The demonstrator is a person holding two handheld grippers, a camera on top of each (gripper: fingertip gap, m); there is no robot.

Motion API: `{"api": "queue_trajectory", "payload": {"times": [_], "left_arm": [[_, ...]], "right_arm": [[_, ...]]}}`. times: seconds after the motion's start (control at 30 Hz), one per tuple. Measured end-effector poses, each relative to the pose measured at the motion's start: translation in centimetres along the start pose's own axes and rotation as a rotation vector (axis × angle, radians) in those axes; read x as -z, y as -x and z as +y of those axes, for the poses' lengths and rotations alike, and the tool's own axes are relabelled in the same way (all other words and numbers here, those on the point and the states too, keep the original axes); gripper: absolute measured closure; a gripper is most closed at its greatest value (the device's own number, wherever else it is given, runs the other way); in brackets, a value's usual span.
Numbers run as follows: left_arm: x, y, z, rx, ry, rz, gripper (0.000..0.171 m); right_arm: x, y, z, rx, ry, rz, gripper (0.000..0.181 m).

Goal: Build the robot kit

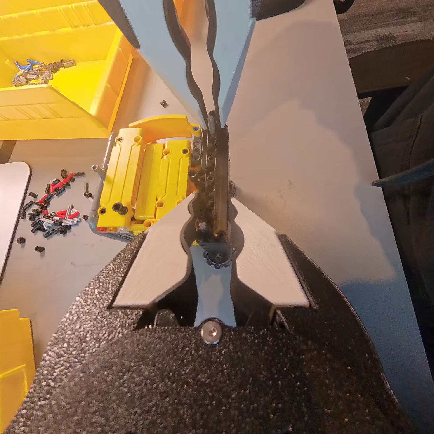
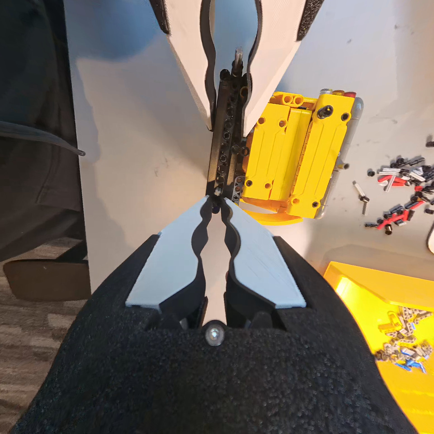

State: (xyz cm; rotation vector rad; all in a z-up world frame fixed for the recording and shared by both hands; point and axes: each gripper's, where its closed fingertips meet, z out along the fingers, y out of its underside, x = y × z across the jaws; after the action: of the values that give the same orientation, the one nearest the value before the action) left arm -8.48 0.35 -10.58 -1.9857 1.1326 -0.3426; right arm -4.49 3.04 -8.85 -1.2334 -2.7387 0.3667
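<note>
A long black beam assembly (image 1: 211, 164) with rows of holes runs along one side of a yellow panelled brick model (image 1: 145, 178) on the white table (image 1: 293, 141). My left gripper (image 1: 212, 196) is shut on the near part of the beam, just past a black gear (image 1: 218, 257). My right gripper (image 1: 213, 128) comes from the opposite side and is shut on a grey axle (image 1: 211, 121) sticking out of the beam's far end. In the right wrist view my right gripper (image 2: 216, 198) pinches that end of the beam (image 2: 225, 159), the left gripper (image 2: 227, 131) clamps it farther along, and the model (image 2: 293, 152) lies to the right.
A heap of loose black, red and grey pins (image 1: 51, 206) lies left of the model and also shows in the right wrist view (image 2: 404, 187). A yellow bin (image 1: 58, 94) holds small parts. A white board (image 1: 11, 199) lies at the left. The table edge (image 2: 77, 164) borders dark floor. Tip to tip, the grippers are about 6 cm apart.
</note>
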Motion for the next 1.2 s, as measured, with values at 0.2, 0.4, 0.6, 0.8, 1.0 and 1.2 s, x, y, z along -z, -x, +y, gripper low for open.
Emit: {"api": "queue_trajectory", "payload": {"times": [0.2,0.4,0.6,0.8,1.0,1.2], "left_arm": [[-0.02,0.14,-0.07,0.015,0.008,-0.013,0.151],[-0.05,0.10,0.01,0.016,0.019,-0.025,0.148],[-0.09,0.41,0.01,0.026,0.024,-0.035,0.151],[-0.10,0.40,0.04,0.043,0.018,-0.033,0.149],[-0.11,0.39,0.05,0.052,0.017,-0.032,0.149],[0.01,0.36,0.10,0.020,0.016,-0.021,0.149]], "right_arm": [[0.02,-0.25,0.01,-0.052,-0.025,0.061,0.175],[-0.12,0.38,-0.21,-0.083,-0.021,0.024,0.175],[-0.13,-0.42,-0.04,-0.085,-0.018,0.077,0.175],[-0.22,-0.34,-0.09,-0.078,-0.017,0.088,0.175],[-0.38,-0.43,-0.14,-0.059,-0.012,0.123,0.175],[-0.52,-0.34,-0.30,-0.064,-0.053,0.126,0.175]]}}
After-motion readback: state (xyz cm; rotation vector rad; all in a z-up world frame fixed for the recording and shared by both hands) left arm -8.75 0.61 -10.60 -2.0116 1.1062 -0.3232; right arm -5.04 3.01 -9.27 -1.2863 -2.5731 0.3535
